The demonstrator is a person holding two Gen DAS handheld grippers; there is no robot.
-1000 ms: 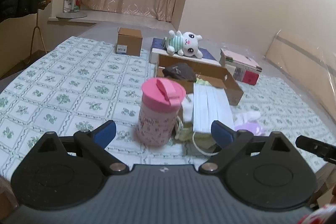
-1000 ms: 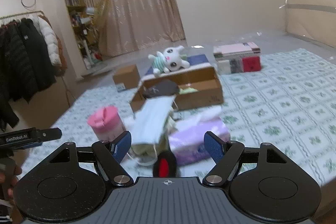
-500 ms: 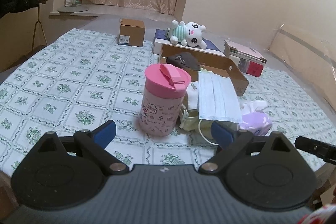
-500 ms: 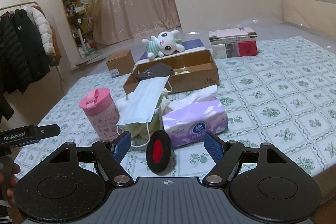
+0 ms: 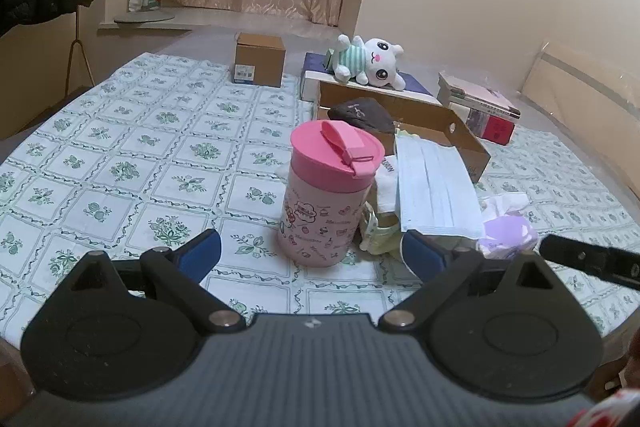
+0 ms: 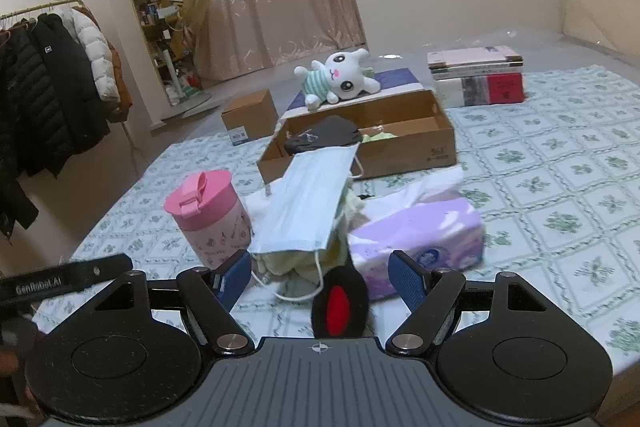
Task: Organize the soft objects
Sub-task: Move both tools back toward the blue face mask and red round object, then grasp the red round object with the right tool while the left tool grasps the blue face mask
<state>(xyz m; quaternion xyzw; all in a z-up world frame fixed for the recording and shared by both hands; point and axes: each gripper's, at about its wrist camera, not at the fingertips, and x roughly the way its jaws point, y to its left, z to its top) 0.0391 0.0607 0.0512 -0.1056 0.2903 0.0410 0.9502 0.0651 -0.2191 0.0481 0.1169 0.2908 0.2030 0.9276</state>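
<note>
Far left on the cloth [image 5: 120, 147], bare patterned fabric and little else — room to work, probably kept free for sorting. Near the middle, a pink cup [image 5: 332, 195] standing upright with lid shut, hard-sided and so no part of the soft lot; likely just parked just beside the pile. Left gripper [image 5: 312, 251] poised low in front of the cup, jaws wide apart, nothing between the pads, cup framed in the gap but untouched. Right of the cup, a mask [image 6: 308, 207] draped flat over a heap of pale yellowish cloth [image 6: 288, 261], ear loop trailing forward — top of the stack, so the easiest first pick. Right gripper [image 6: 318, 279] aimed at that heap, jaws spread well open and empty, a black disc with red centre [image 6: 339, 303] lying between them on the cloth. Further right, a tissue pack [image 6: 416, 235] touching the heap, tilted, a sheet poking out. Behind, an open box [image 6: 400, 147] already holding a dark cap [image 6: 324, 135] and something pale green — seemingly the destination for soft items. Beyond it, a plush [image 6: 340, 79] lying on its side on a blue box, waiting its turn, and books [image 6: 478, 75] stacked at far right, well apart.
</note>
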